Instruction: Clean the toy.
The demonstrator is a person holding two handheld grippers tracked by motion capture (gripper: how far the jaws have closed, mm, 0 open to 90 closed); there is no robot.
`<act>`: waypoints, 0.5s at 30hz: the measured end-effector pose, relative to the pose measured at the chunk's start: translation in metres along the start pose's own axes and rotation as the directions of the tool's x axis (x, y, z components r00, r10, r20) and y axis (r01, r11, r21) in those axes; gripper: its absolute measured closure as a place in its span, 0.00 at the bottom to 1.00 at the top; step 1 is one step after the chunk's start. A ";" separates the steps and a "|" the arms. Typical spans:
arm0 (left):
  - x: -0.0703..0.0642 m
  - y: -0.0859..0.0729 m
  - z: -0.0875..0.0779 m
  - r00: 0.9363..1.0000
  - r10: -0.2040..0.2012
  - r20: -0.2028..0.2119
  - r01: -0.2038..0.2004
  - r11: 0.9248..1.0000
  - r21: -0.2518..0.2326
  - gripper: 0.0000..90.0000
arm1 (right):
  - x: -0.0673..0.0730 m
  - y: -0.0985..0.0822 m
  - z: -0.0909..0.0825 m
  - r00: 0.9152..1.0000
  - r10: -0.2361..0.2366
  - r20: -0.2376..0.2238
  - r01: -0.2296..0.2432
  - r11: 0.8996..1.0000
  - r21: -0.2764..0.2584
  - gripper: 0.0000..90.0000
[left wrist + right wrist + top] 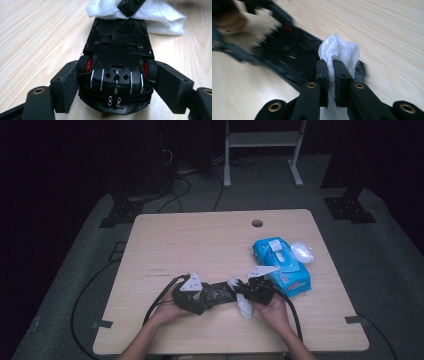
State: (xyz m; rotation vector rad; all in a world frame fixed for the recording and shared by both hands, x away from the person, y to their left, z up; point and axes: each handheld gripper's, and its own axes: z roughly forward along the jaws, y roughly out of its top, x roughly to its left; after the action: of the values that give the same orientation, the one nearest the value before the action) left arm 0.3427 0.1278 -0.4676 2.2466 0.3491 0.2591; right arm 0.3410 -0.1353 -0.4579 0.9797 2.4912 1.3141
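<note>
Now | one toy car (117,75) clamped by left tool (116,85) | one wipe (339,52) pinched by right tool (330,75)

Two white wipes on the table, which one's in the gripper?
The crumpled wipe pinched in the right gripper, pressed against the upturned toy car. The other wipe lies loose beside the blue wipes pack.

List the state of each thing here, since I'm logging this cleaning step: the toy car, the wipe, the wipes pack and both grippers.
Toy car: upside down, underside showing, clamped at its wheels.
White wipe: crumpled, pinched, resting against the car.
Wet wipes pack: lying flat on the table, flap lifted.
Left gripper: shut on the toy car.
Right gripper: shut on the white wipe.
</note>
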 end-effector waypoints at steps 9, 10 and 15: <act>0.001 0.000 0.000 1.000 0.022 0.005 -0.022 1.000 -0.007 0.28 | 0.000 0.000 -0.003 1.000 0.002 0.006 -0.003 1.000 0.025 0.93; 0.002 0.000 0.000 1.000 0.020 0.009 -0.020 1.000 -0.008 0.28 | -0.002 0.000 -0.004 1.000 0.014 0.011 -0.014 1.000 0.025 0.93; 0.005 0.000 -0.003 1.000 -0.017 0.025 0.018 0.999 -0.028 0.26 | -0.001 -0.001 -0.003 0.999 0.003 0.036 -0.004 1.000 0.026 0.93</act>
State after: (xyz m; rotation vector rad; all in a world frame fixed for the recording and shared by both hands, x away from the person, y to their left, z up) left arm 0.3466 0.1315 -0.4652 2.2162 0.3501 0.2256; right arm 0.3396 -0.1379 -0.4576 1.0039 2.4871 1.2575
